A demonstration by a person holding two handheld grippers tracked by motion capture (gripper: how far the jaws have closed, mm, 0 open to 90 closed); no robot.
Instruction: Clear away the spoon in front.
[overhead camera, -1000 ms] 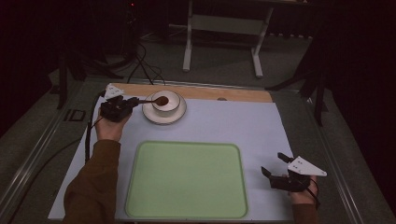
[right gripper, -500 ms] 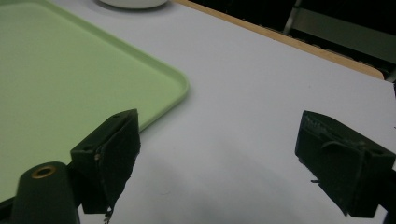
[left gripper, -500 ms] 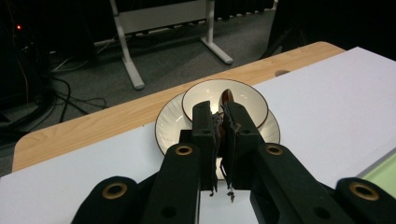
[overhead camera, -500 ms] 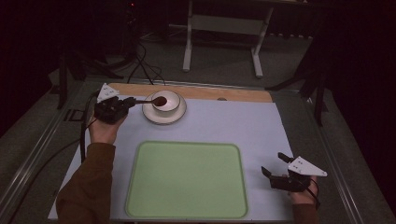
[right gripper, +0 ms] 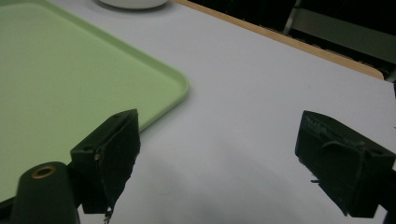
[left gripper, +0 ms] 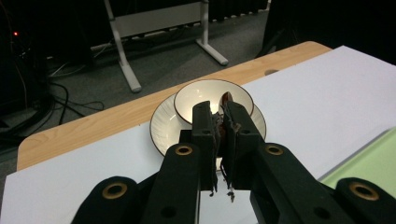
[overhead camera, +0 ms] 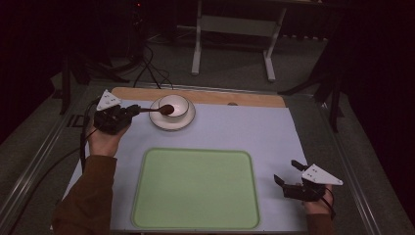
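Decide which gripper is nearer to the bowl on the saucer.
Left. The left gripper is beside the bowl, holding a spoon whose head is over it. The right gripper rests near the table's front right corner, past the green tray.

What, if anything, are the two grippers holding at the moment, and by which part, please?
The left gripper is shut on the handle of a dark spoon, whose head lies over the bowl. The right gripper stands open, holding nothing.

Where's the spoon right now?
In the high view the spoon is at far left, handle pinched in the left tongs, its head over the bowl on the saucer.
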